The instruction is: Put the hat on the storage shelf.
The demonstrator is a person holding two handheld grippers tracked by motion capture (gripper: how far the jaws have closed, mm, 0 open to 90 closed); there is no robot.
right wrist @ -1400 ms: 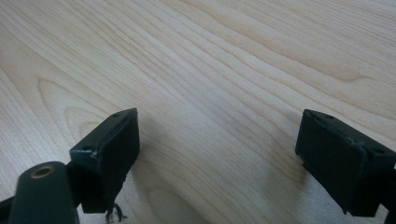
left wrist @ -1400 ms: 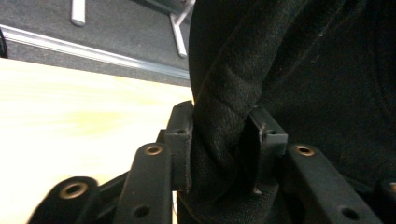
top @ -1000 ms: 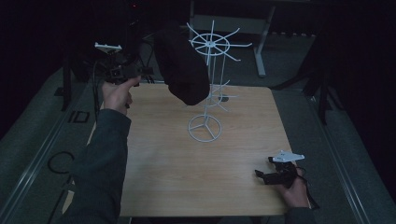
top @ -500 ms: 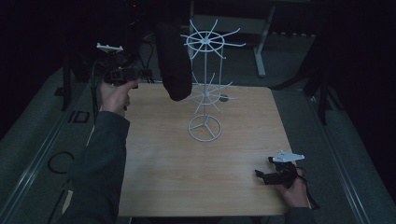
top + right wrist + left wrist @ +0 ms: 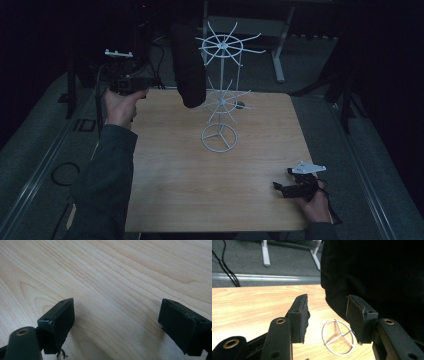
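Black fabric [image 5: 189,70] hanging, seemingly from the white wire rack [image 5: 220,100] on the wooden surface [image 5: 170,175], seen from above. Left tongs [image 5: 142,86] just beside it, right tongs [image 5: 281,188] resting near the front edge.

Left gripper view: pads apart, empty, fabric just beyond.

Right gripper view: spread wide over bare wood.

Hanging step likely; next, drawing the left tongs clear without snagging.

Black cloth [image 5: 189,60]: dark, long, limp piece hanging upright, draped over an arm of the upper wheel of the rack, lower end rounded, level with the lower wheel.

Rack [image 5: 220,102]: white wire stand, upright on the far half of the table; ring base with 3 spokes, 2 spoked wheels.
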